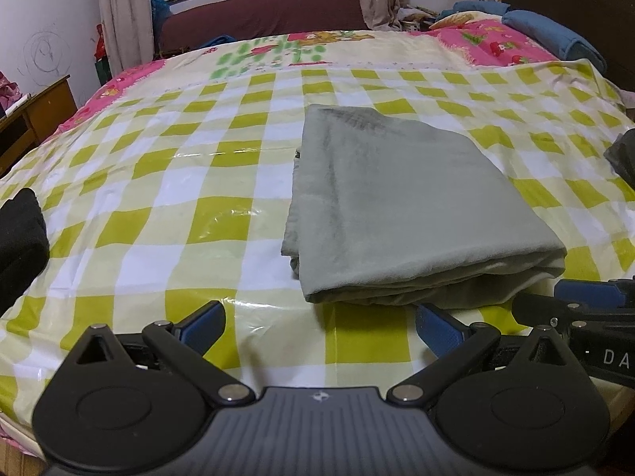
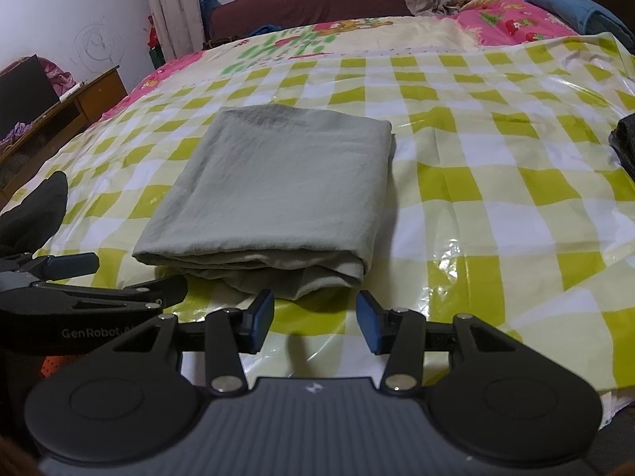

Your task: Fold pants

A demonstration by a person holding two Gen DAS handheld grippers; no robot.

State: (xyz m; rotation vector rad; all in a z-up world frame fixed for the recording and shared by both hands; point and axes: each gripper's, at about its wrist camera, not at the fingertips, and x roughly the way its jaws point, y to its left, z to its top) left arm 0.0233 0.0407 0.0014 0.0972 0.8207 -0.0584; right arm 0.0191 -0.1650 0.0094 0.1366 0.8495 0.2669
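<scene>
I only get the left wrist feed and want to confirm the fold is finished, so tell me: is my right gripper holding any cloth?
Observer: No. The right gripper is open and empty, just short of the folded grey pants.
Operator: What about the pants' right edge?
Observer: It is a straight fold, lying flat on the checked sheet.
Operator: Anything beyond that side?
Observer: A dark folded cloth lies at the sheet's far right, apart from the pants.
</scene>
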